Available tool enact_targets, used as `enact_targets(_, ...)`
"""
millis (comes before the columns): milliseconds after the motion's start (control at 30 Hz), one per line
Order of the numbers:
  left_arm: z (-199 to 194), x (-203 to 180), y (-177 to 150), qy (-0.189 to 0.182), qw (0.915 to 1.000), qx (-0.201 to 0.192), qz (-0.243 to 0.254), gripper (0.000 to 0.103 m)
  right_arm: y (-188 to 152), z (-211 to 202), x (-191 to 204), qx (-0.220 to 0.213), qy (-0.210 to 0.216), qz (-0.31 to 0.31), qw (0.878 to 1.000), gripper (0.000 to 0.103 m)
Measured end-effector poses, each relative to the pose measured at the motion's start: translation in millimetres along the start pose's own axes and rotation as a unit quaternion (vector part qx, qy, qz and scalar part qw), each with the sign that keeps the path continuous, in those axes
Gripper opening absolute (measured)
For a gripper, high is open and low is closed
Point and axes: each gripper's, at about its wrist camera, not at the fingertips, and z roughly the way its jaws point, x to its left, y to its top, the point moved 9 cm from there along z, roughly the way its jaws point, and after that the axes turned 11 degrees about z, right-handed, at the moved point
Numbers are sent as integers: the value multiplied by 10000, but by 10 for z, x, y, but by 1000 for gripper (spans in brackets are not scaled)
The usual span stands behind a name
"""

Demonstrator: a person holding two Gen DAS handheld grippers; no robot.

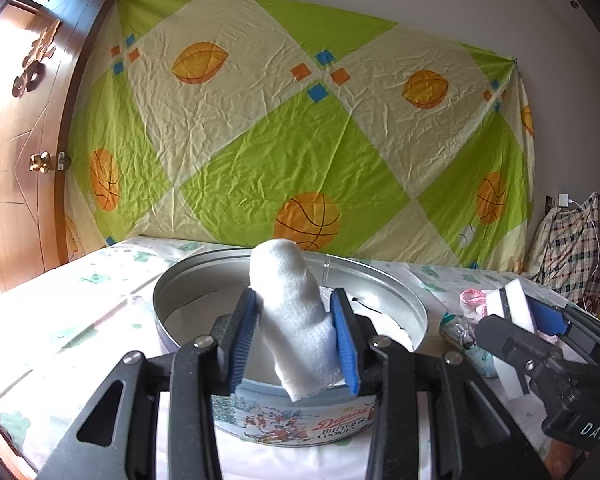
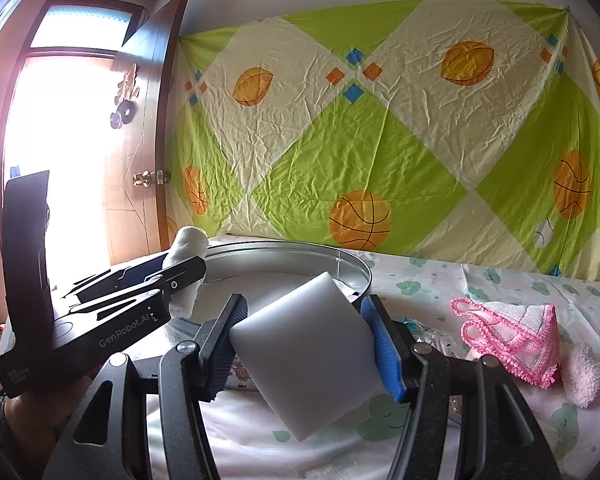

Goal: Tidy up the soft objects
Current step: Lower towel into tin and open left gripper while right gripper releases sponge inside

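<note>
Clamped between the blue pads of the left gripper (image 1: 296,332), a rolled white cloth (image 1: 292,300) stands upright above the near part of the open round cookie tin (image 1: 380,280). Just to its right, the right gripper (image 2: 304,344) pinches a tilted white foam block (image 2: 312,352) over the tin's near right rim, its jaws about half spread. Farther right on the patterned table cover (image 2: 500,276) lie a pink-edged knitted cloth (image 2: 516,332) and a pale pink fluffy piece (image 2: 584,372).
</note>
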Motion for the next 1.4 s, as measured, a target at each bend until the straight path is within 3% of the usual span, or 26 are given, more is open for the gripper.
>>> enact_targets(633,79,277,-31,176,9997,147,-86,37,12,98,86,100,102,-46,9999,62)
enact_targets(1400,210,374,19,107,9993,356,-77,37,55,162,131,263,221,15,9994,62)
